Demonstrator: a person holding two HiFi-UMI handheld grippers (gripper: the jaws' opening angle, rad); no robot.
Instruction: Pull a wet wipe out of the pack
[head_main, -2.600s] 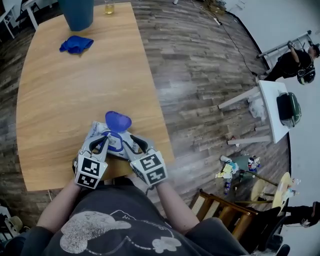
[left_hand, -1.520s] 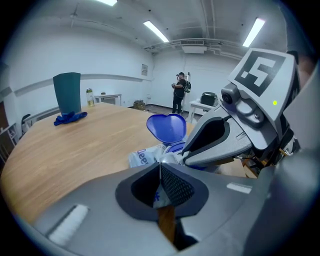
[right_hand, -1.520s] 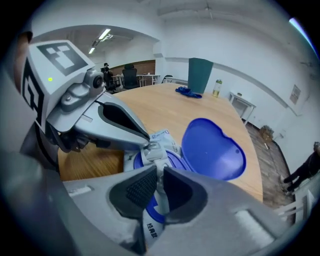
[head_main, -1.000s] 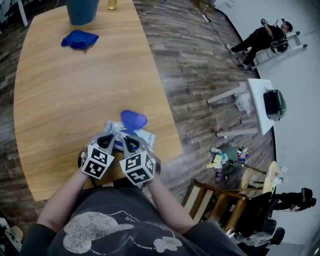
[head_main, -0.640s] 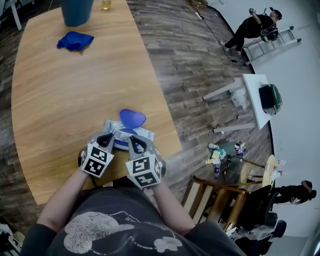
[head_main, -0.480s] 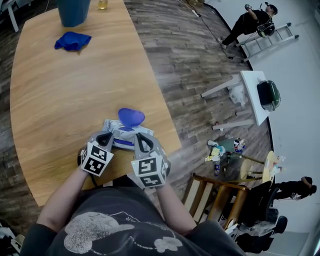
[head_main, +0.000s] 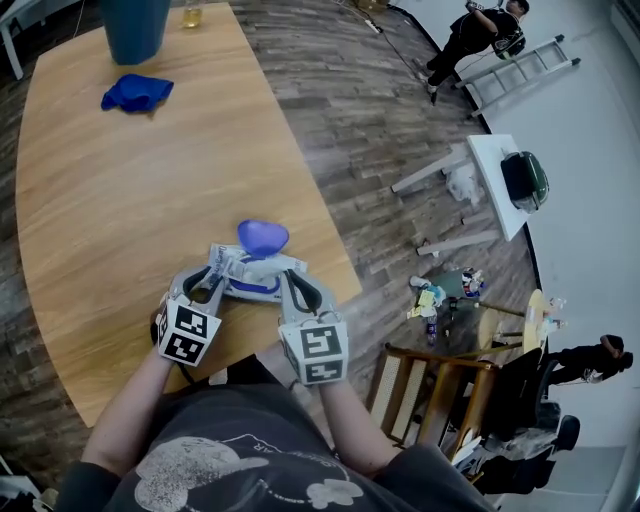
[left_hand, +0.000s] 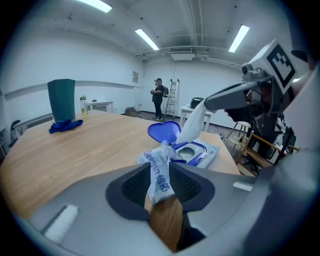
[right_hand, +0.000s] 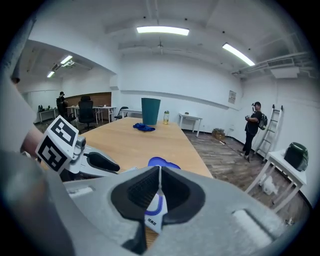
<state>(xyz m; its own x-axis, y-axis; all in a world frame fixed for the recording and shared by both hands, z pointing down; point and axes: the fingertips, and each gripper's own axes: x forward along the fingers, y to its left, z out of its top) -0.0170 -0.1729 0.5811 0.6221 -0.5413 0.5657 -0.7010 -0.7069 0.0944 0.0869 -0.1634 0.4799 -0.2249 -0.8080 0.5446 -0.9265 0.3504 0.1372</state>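
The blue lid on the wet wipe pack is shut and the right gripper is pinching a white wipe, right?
No. The blue lid stands flipped open, as the head view shows. The right gripper does pinch a white wipe drawn from the wet wipe pack.

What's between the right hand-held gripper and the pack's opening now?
A white wet wipe, stretched from the pack's opening up to the right hand-held gripper, shut on it; the left gripper view shows it.

Bright, even light from ceiling strips (right_hand: 162, 31) — soft shadows, strong fisheye bending and dark vignette at edges.
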